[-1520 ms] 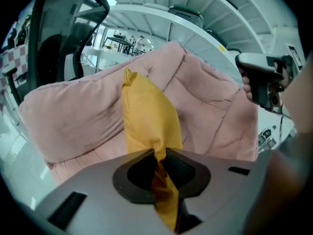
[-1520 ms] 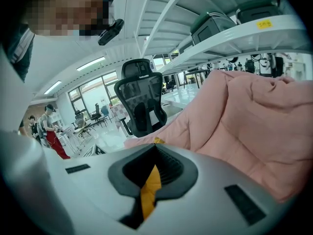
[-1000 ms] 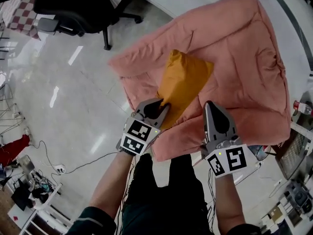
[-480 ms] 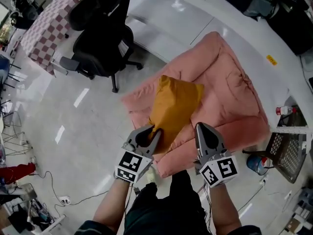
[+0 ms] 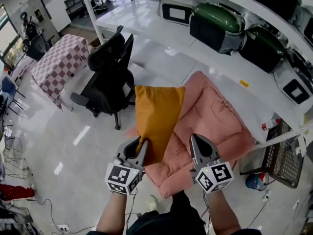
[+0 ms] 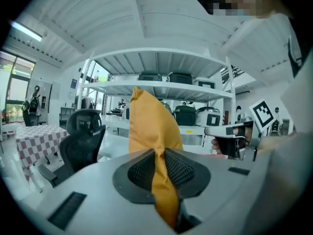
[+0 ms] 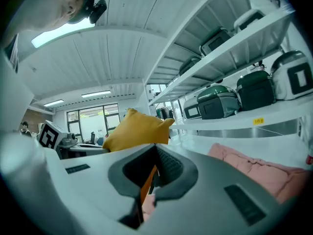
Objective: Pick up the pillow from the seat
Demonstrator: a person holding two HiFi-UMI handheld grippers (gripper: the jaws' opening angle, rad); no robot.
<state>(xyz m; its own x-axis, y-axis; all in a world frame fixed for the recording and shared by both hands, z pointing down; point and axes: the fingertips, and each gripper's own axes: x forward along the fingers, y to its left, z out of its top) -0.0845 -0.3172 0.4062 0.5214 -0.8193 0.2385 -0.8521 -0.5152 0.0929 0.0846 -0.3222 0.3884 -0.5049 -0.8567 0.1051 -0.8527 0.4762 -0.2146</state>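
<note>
Left gripper (image 5: pixel 142 143) is clenched on the bottom edge of the mustard-yellow fabric pillow (image 5: pixel 156 116), the cloth pinched between its dark ribbed pads (image 6: pixel 178 169). Right gripper (image 5: pixel 195 138), just beside it, grasps nothing, its jaws drawn to a narrow slit. The pillow stands upright above the left gripper, in front of the quilted pink seat cushion (image 5: pixel 215 116). Beyond are a black office chair (image 5: pixel 110 72) and a white shelf (image 5: pixel 146 21) carrying dark cases
</note>
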